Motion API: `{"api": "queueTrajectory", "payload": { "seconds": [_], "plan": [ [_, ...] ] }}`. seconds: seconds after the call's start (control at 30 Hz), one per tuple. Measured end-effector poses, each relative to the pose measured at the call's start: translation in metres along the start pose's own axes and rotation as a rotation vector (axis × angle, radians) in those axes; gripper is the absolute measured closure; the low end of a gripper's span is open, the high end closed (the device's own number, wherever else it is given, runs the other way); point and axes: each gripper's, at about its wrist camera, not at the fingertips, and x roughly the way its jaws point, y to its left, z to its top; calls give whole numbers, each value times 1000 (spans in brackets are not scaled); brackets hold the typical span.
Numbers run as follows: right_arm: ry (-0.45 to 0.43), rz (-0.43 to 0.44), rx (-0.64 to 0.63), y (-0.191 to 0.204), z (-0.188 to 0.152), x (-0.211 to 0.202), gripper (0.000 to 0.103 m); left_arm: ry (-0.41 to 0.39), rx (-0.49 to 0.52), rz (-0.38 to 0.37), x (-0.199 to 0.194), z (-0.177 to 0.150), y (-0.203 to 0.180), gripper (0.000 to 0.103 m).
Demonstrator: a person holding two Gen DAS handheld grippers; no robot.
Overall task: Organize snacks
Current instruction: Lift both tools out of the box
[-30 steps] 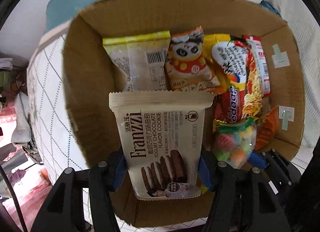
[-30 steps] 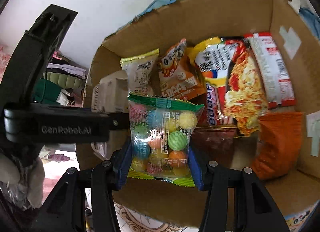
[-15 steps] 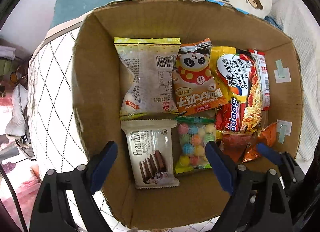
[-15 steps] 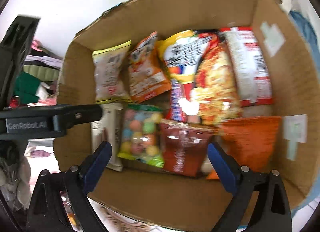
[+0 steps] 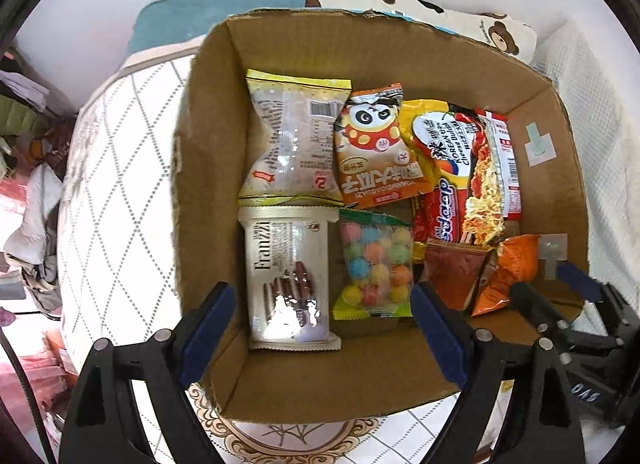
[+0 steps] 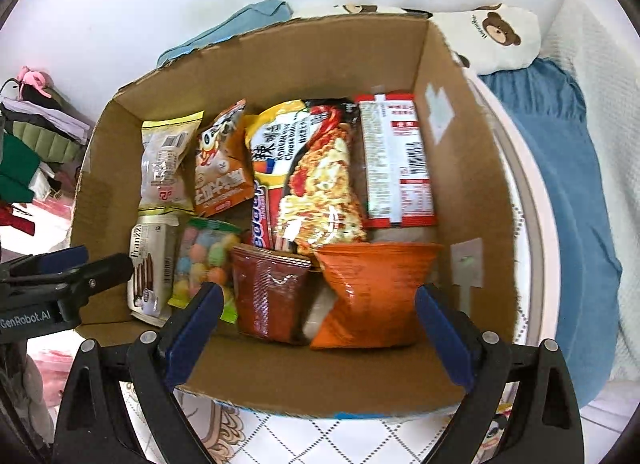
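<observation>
Cardboard box (image 5: 280,392) sits open on a quilted bed (image 5: 120,184), snacks laid flat inside in two rows.

Left gripper (image 5: 324,336) hovers over the box, jaws spread wide, nothing between the pads. Franzzi cookie pack (image 5: 286,276) lies flat on the box floor at about 12 o'clock from the gripper, near the box's left wall, not touched. Candy ball bag (image 5: 374,264) lies just beside it at its 3 o'clock, edges close or touching.

Right gripper (image 6: 320,328) also spread wide and empty, above the near side of the box. In the right wrist view the dark red pouch (image 6: 268,296) and orange chip bag (image 6: 376,292) lie just past its pads at 12 o'clock, side by side. The candy ball bag sits at 9 o'clock of the red pouch, the cookie pack beyond it.

Far row, left to right in the left wrist view: pale yellow-edged pack (image 5: 294,144), orange panda snack bag (image 5: 374,152), Korean noodle packet (image 5: 464,168) overlapping a red noodle packet (image 5: 440,220). In the right view a red-and-white packet (image 6: 396,160) lies at 3 o'clock of the noodles, by the box's right wall.

Teal pillow (image 5: 216,16) and bear-print cushion (image 5: 460,24) lie behind the box at 12 o'clock. Blue blanket (image 6: 568,184) at 3 o'clock of the box in the right view.
</observation>
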Motion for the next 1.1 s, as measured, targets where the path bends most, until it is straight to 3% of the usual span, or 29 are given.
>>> {"api": "queueTrajectory", "payload": {
  "seconds": [0.23,0.83,1.1],
  "plan": [
    [-58,-25,-10,-3,-8,-22,4,-65,-31,-4,-16,-15,2,14],
    [-328,-78,-60,4,-70,-124,4,-422,-10,70,-113,-94,-21,14],
    [-418,-58,-79,9,-95,-169,4,-487,7,57,-138,-118,-26,14]
  ]
}}
